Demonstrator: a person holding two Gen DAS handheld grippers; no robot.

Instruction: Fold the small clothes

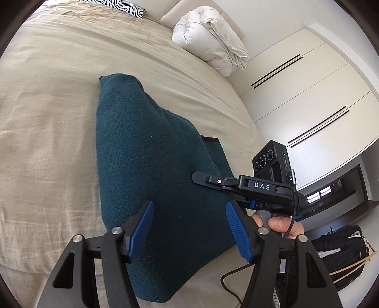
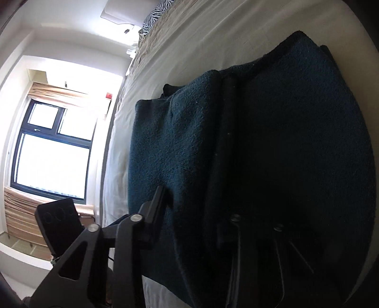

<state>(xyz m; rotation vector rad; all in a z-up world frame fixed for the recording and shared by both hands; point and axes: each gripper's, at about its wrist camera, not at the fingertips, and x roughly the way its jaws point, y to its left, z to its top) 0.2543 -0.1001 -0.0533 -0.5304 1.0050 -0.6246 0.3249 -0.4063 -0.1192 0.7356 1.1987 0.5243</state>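
Observation:
A dark teal knitted garment [image 1: 151, 165] lies on the beige bed sheet [image 1: 47, 118], with a raised fold running along it. My left gripper [image 1: 189, 227] is open just above its near end, with nothing between the blue pads [image 1: 142, 227]. My right gripper [image 1: 196, 176] reaches in from the right with its tip on the garment. In the right wrist view the camera is rolled sideways: the garment [image 2: 272, 142] fills the frame. The right gripper [image 2: 196, 201] has one finger [image 2: 157, 201] on top of a folded layer. The other finger is dark and lost against the cloth.
A rolled white duvet [image 1: 213, 40] and a zebra pillow [image 1: 123, 7] lie at the head of the bed. White wardrobe doors [image 1: 308, 94] stand to the right. A black bag [image 1: 338, 255] sits on the floor. A window [image 2: 54, 154] is beyond the bed.

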